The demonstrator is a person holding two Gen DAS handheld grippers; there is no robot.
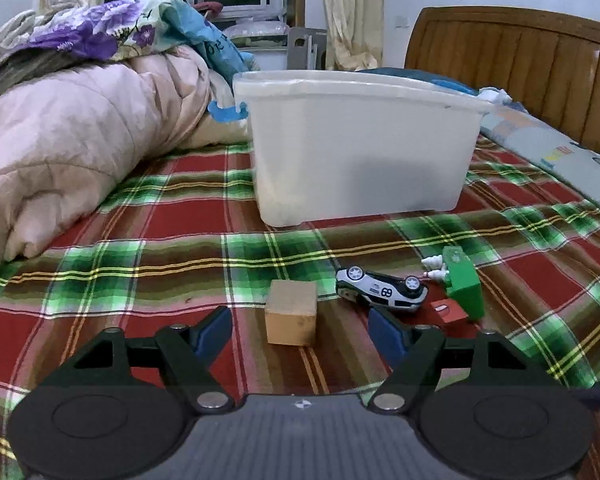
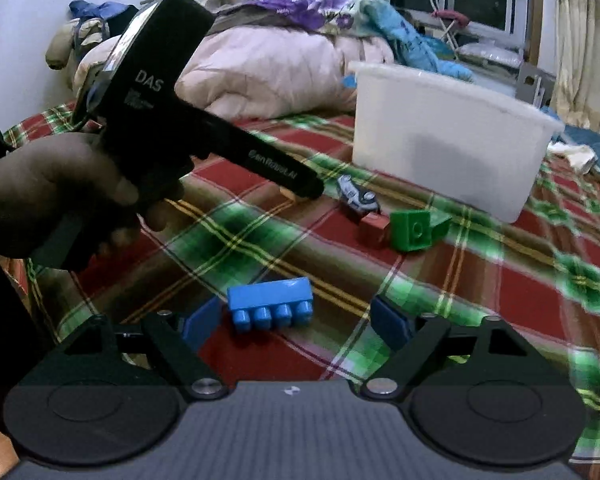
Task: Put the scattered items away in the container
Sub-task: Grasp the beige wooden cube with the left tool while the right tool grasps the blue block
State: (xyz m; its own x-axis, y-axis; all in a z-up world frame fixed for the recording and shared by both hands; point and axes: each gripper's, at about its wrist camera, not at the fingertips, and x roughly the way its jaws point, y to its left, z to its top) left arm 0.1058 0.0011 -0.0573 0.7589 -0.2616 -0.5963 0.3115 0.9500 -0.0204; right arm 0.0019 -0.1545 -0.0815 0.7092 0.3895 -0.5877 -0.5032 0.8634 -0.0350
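Ahead of my left gripper (image 1: 300, 326), on the plaid bed (image 1: 140, 248), a wooden cube (image 1: 292, 312) sits between the blue fingers, which stand wide apart and clear of it. Just right of the cube a toy car (image 1: 381, 289) lies on its side, with a red block (image 1: 448, 311) and a green block (image 1: 464, 280) touching or nearly touching beside it. Behind them the white bin (image 1: 360, 152) stands upright, next to a pink quilt (image 1: 80, 136).

Through the right wrist view, my right gripper (image 2: 300, 320) is open, its fingers apart around a blue brick (image 2: 270, 306) lying studs toward me; the left finger is just beside it, but I cannot tell whether it touches. My left hand (image 2: 60, 192) holds the other gripper at the left. Farther off lie the car (image 2: 358, 196), red block (image 2: 374, 228) and green block (image 2: 414, 230), near the bin (image 2: 440, 140).
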